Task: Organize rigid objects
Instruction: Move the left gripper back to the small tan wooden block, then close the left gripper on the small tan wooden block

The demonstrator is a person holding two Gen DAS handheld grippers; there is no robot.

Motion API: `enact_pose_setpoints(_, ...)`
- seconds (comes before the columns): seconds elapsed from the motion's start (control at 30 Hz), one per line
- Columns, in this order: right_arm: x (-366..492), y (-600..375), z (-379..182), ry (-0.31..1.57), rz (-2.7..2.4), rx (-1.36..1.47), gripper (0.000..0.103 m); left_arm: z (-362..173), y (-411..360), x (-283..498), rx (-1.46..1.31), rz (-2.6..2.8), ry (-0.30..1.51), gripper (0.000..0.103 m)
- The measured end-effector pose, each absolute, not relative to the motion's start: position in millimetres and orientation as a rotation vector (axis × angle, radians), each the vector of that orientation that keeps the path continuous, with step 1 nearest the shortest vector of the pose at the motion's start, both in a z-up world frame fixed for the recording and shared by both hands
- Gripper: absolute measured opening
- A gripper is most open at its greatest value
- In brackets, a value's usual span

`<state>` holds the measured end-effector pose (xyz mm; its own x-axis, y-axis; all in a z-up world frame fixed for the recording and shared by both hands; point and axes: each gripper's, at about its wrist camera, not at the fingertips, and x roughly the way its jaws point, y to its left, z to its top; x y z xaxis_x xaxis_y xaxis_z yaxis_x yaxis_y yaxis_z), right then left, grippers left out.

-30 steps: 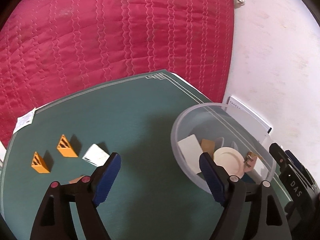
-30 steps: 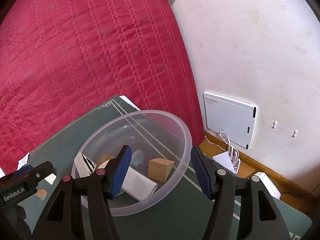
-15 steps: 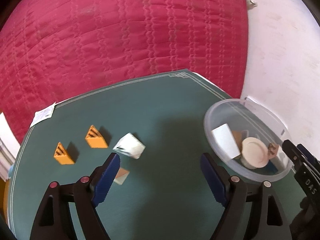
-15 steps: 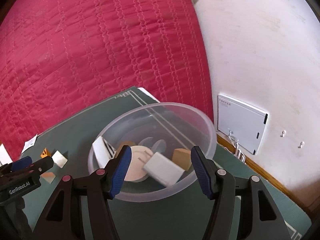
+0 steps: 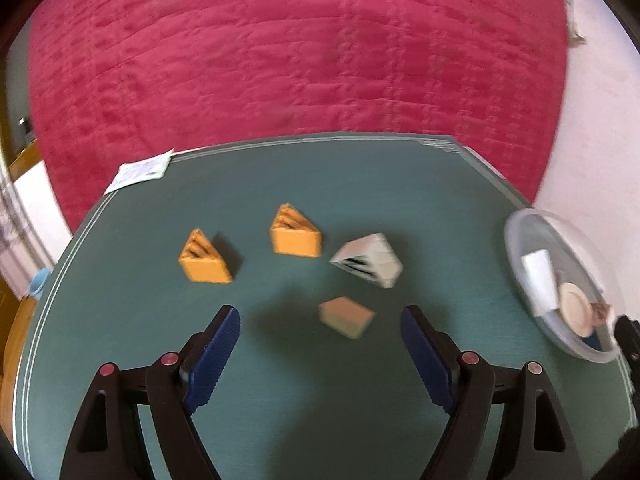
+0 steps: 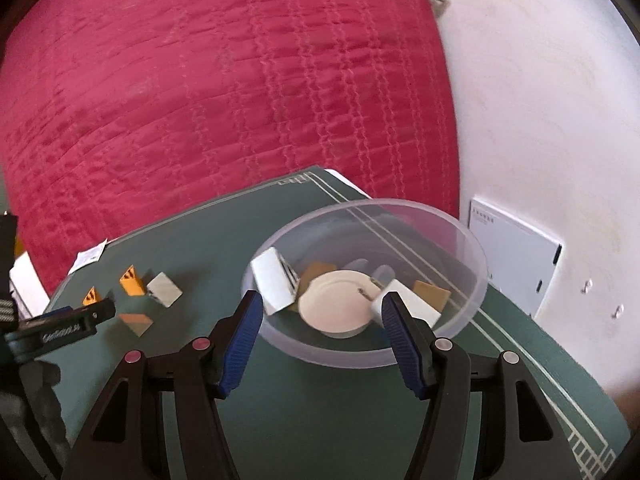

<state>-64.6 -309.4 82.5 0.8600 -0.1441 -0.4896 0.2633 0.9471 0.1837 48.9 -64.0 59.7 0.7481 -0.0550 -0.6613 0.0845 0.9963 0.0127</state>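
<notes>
Jaws on both grippers stand spread with nothing between them. Just ahead of the left gripper [image 5: 320, 354], slightly toward its right jaw, a tan block [image 5: 346, 316] lies on the green counter [image 5: 320, 420], and it looks like the next piece to collect. To take it well, I would bring the jaws down so the block sits centred between the blue pads [image 5: 212, 360], square to two flat opposite faces, not a corner, and close only once both pads flank it; the view is blurred, so its exact tilt is hard to judge. Beyond the block, toward the counter's far edge, sit a white wedge [image 5: 368, 260] and two orange wedges [image 5: 295, 236] [image 5: 205, 258], each apart from the others; the white one is nearest the block and could get nudged if the jaws come in too wide or too far forward. The bowl [image 6: 476, 248] stands at the counter's right edge, close in front of the right gripper [image 6: 322, 332], and already holds a white box [image 6: 274, 280], a round cream disc [image 6: 336, 304], a white plug [image 6: 404, 300] and tan pieces, so any drop should go in gently over the near rim. A paper tag [image 5: 140, 170] lies at the far left corner, out of the way. Behind the counter is a red quilt [image 5: 300, 52], and a white panel [image 6: 516, 256] leans on the wall to the right.
</notes>
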Motion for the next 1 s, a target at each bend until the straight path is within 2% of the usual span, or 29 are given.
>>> enact_pose_setpoints(0.27,-66.2,-305.0,84.4,0.491,-0.213,0.250,0.063,48.6,-43.0,59.6,0.008,-0.031,0.762,0.085)
enact_pose_setpoints(0.67,-62.3,-302.7,80.8,0.506,-0.190,0.249,0.063,27.2,-75.7,81.8,0.099,-0.095,0.822,0.085)
enact_pose_setpoints(0.73,-60.8,-298.2,78.4,0.520,-0.178,0.237,0.063,25.0,-78.4,86.0,0.113,-0.106,0.825,0.078)
enact_pose_setpoints(0.87,-61.6,-295.3,78.0,0.517,-0.165,0.229,0.063,20.7,-78.2,93.0,0.090,-0.170,0.854,0.057)
enact_pose_setpoints(0.93,-60.9,-296.1,76.6,0.523,-0.160,0.234,0.063,19.6,-80.5,92.7,0.092,-0.187,0.853,0.051)
enact_pose_setpoints(1.0,-60.0,-297.0,76.0,0.527,-0.154,0.241,0.063,17.9,-84.5,89.7,0.099,-0.211,0.851,0.038)
